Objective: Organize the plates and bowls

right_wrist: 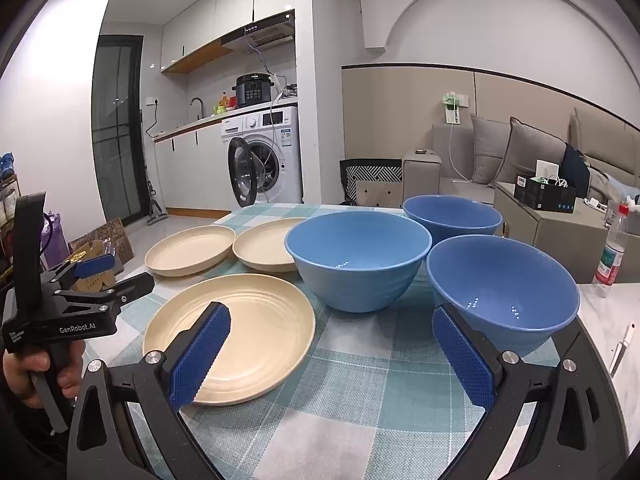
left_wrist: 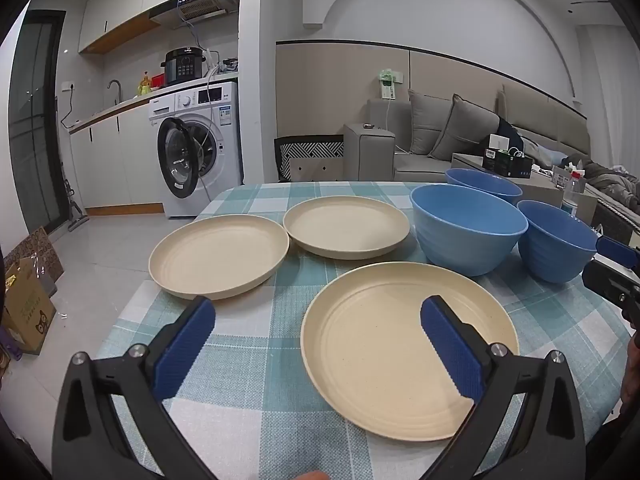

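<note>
The jaws of both grippers are spread wide, and nothing is held between them. The left gripper is held low over the near edge of the bench, which is covered by a teal-and-white checked cloth; its right-hand pad is seen in front of the nearest cream plate, though contact cannot be told. The right gripper is held beside it, with one pad seen over that same plate and the other in front of the nearest blue bowl.

Three cream plates are laid out singly on the cloth: the nearest one in front, a left plate and a middle plate behind it, those two just beside each other. Three blue bowls are set upright to the right of the plates: a large bowl next to the middle plate, a far bowl behind it, and the nearest bowl at the right. No stacking is seen. A hand is seen on the left gripper's handle in the right wrist view.
</note>
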Available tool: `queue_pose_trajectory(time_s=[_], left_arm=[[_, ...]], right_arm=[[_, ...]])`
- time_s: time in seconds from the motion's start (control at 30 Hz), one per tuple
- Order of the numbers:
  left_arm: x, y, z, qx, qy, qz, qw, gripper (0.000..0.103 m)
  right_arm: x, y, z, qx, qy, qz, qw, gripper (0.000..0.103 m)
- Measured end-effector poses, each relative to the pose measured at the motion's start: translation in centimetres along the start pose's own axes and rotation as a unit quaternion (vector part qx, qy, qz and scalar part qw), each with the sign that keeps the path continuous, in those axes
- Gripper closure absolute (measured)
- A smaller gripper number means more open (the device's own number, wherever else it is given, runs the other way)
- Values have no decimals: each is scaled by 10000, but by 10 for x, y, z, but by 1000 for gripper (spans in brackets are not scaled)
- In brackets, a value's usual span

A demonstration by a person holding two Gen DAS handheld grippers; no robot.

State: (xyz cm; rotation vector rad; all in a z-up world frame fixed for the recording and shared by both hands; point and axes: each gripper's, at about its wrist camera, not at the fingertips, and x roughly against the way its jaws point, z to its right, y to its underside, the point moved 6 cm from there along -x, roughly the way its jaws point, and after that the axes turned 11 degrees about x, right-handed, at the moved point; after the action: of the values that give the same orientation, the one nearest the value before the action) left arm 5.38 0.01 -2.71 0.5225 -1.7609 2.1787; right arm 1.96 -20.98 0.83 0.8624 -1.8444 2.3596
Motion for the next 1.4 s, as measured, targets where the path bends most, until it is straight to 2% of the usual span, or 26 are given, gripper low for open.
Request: queue_pose_trajectory(time_s=[0.23,1.4], left_arm=[[-1,0,-4,98,26,4,9999,0],[2,-1,-3,-16,-22,40,10000,0]], right_arm=[[0,0,-1,-19,-30,10,10000,0],[0,-1,-2,27,-6,53,10000,0]])
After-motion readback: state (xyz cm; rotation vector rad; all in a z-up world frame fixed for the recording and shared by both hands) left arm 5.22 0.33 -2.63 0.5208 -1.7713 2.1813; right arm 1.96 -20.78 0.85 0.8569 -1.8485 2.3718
